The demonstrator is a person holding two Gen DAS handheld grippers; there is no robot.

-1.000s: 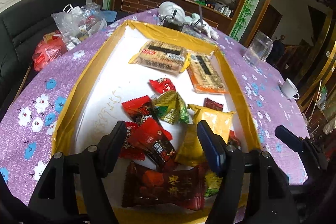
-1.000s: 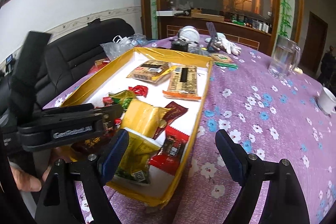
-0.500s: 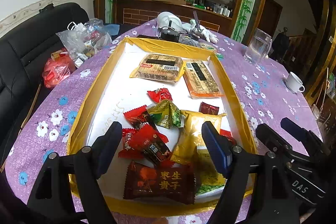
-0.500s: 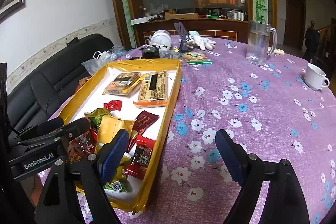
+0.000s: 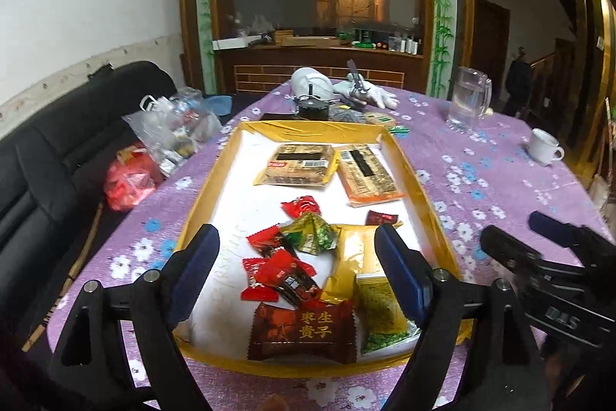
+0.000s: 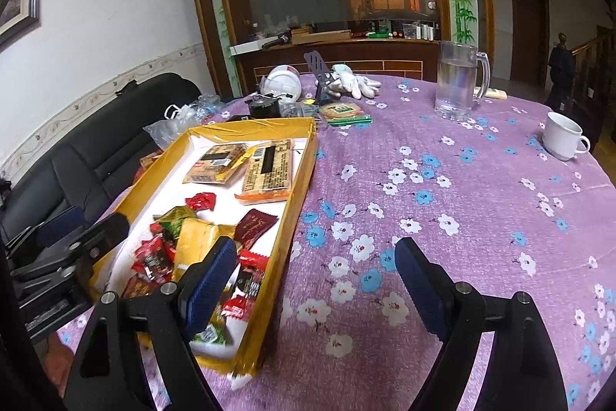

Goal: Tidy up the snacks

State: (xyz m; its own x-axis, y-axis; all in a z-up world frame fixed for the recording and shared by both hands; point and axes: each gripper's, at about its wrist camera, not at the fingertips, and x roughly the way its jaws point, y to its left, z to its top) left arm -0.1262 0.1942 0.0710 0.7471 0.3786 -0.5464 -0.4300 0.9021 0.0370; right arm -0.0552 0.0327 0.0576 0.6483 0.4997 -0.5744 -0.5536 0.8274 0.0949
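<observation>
A shallow gold-rimmed tray (image 5: 208, 187) with a white floor lies on the purple flowered tablecloth; it also shows in the right wrist view (image 6: 296, 187). It holds two flat tan packets (image 5: 298, 164) at the far end and several small red, green, gold and brown snack packs (image 5: 304, 237) nearer me. A brown pack with gold characters (image 5: 304, 330) lies at the near rim. My left gripper (image 5: 296, 272) is open and empty above the tray's near end. My right gripper (image 6: 313, 284) is open and empty over the cloth beside the tray's right rim.
A glass pitcher (image 6: 458, 83), a white mug (image 6: 564, 135), white gloves (image 6: 354, 81), a wrapped biscuit pack (image 6: 342, 110) and a white round object (image 6: 283, 85) stand at the table's far side. Plastic bags (image 5: 173, 130) lie left of the tray by a black sofa (image 5: 57, 141).
Both grippers have pulled back and up from the tray and stayed open. The right gripper has swung right, over the cloth. The snacks have not moved.
</observation>
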